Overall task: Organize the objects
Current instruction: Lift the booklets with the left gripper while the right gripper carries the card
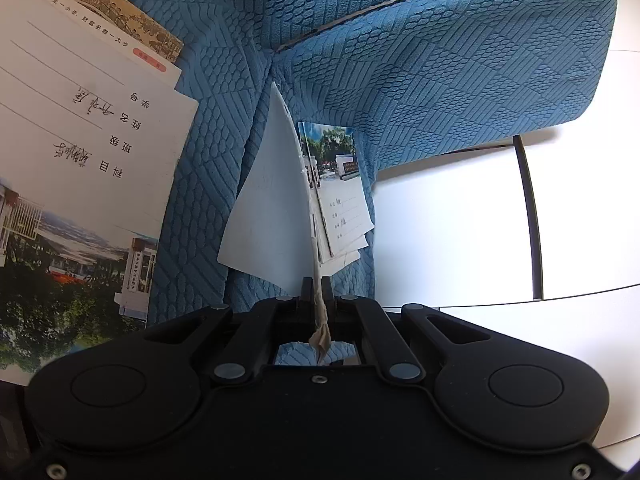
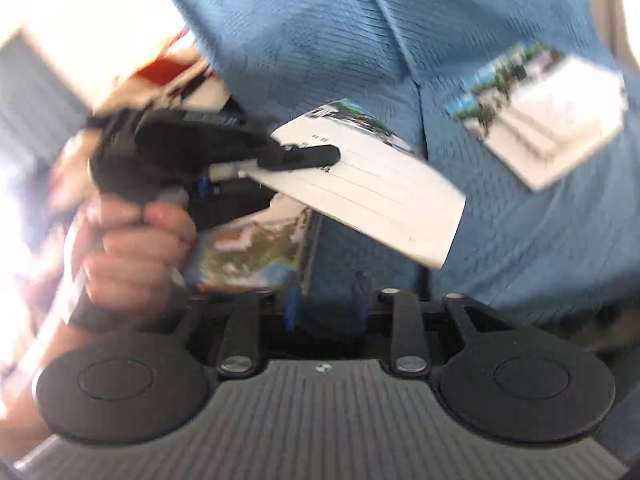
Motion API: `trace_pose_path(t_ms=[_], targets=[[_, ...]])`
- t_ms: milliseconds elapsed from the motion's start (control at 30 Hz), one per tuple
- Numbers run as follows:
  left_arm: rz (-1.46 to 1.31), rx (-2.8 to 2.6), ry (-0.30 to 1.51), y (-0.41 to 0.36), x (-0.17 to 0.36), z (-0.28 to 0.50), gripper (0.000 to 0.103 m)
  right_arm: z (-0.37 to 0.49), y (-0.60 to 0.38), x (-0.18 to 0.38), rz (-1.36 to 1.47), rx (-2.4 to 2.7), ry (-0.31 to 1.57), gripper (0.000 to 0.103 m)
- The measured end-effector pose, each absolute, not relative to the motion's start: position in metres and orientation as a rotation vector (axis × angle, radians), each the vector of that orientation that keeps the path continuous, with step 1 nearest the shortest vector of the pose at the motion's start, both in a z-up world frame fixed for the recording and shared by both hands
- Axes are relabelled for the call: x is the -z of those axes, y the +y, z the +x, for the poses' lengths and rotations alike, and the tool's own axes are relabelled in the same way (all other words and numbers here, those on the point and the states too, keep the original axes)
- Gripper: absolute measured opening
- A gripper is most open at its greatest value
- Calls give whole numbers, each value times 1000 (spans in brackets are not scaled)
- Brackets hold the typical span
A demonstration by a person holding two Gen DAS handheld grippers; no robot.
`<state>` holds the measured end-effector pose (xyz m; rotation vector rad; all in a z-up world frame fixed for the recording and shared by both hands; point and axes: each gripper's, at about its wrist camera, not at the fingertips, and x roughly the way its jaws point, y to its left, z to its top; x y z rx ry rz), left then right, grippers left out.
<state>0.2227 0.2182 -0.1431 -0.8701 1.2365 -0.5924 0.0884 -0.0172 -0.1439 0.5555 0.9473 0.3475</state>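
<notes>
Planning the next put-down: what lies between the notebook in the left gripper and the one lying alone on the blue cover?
Only bare blue cover with a crease, shown in the right wrist view.

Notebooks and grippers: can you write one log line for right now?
left gripper: shut on notebook | right gripper: open, empty | other notebooks: lying on blue sofa

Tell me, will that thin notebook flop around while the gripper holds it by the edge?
Probably a little. The notebook is thin, and in the left wrist view its pages fan apart past the left gripper, so it likely bends easily. It looks light: a pinch on one edge holds it above the blue sofa cover. The loose pages might slip.
</notes>
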Motion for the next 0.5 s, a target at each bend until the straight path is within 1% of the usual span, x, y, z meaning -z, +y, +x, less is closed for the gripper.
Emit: trace_pose_path(t_ms=[33,67,133,233,300,367,500], targets=[[-870,593,1237,218,143,223,0,88,-20,145,597,-340,950,55],[-870,594,1236,218,143,223,0,87,-21,147,631,-328,949,58],[-869,596,1234,219,143,223,0,91,-25,154,731,-313,955,61],[-867,596,1233,219,142,223,0,90,-26,167,932,-324,966,68],[-865,590,1233,220,143,223,0,88,-24,172,1032,-324,955,69],[-864,583,1237,221,143,223,0,89,-22,177,1101,-314,946,74],[-868,578,1238,221,143,224,0,93,-21,185,1192,-223,933,76]])
